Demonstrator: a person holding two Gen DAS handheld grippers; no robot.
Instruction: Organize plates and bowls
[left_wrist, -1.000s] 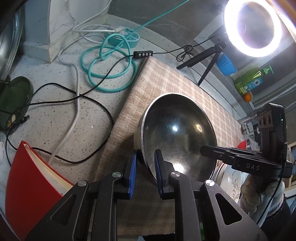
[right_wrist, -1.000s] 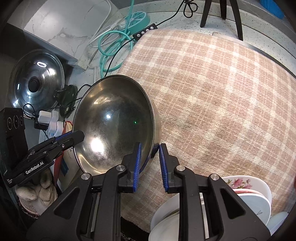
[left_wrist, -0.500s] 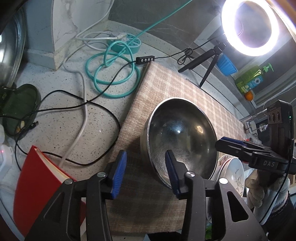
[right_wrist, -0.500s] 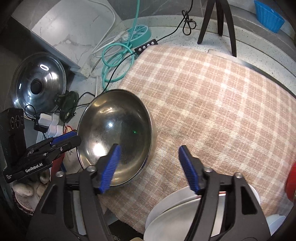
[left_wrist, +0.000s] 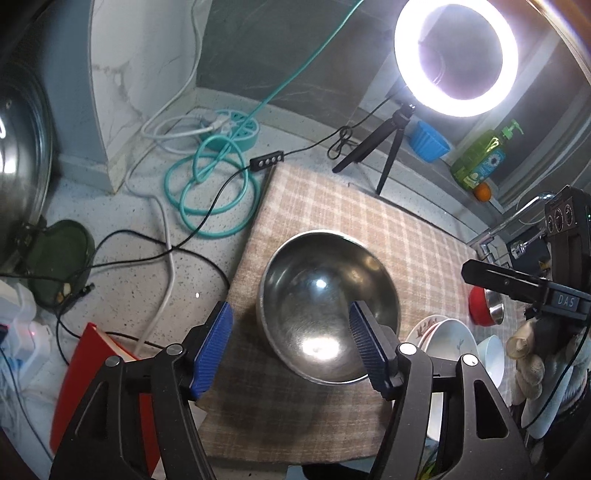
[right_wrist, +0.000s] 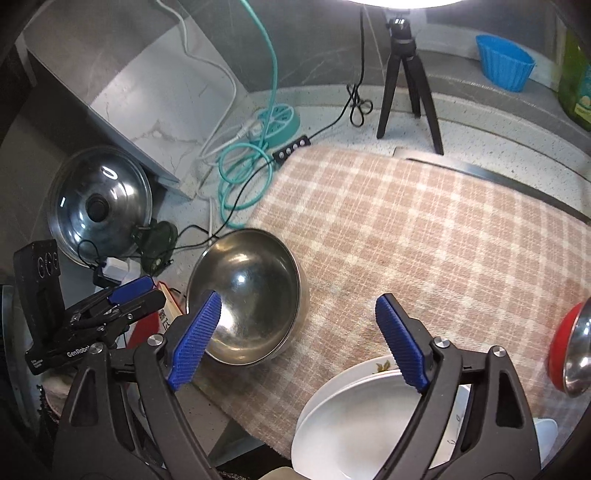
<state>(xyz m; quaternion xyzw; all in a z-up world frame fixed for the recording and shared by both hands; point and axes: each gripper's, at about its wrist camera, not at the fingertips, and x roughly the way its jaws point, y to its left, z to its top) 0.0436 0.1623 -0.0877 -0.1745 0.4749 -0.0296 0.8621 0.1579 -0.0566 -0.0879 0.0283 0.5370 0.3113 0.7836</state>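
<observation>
A large steel bowl (left_wrist: 328, 306) (right_wrist: 247, 295) sits upright on the left end of a pink checked cloth (left_wrist: 369, 221) (right_wrist: 424, 229). My left gripper (left_wrist: 290, 321) hangs above its near rim, jaws opening, pads touching nothing. My right gripper (right_wrist: 298, 306) hovers over the bowl's right edge and the cloth, jaws also opening wide and empty. Each gripper shows in the other's view: the left gripper (right_wrist: 129, 291) and the right gripper (left_wrist: 517, 284). A stack of white plates (right_wrist: 362, 410) (left_wrist: 443, 336) lies at the cloth's near edge. A red bowl with a steel lining (right_wrist: 565, 354) (left_wrist: 484, 302) stands to the right.
A ring light (left_wrist: 456, 55) on a black tripod (right_wrist: 406, 74) stands at the back. Teal cable coils (left_wrist: 210, 184) and black wires cross the speckled counter at left. A steel pot lid (right_wrist: 99, 206) leans at far left, a red book (left_wrist: 96, 369) lies beside the cloth.
Both grippers were shut on the steel bowl's rim; they have let go, spread wide and risen. The bowl now rests on the cloth and looks smaller below them.
</observation>
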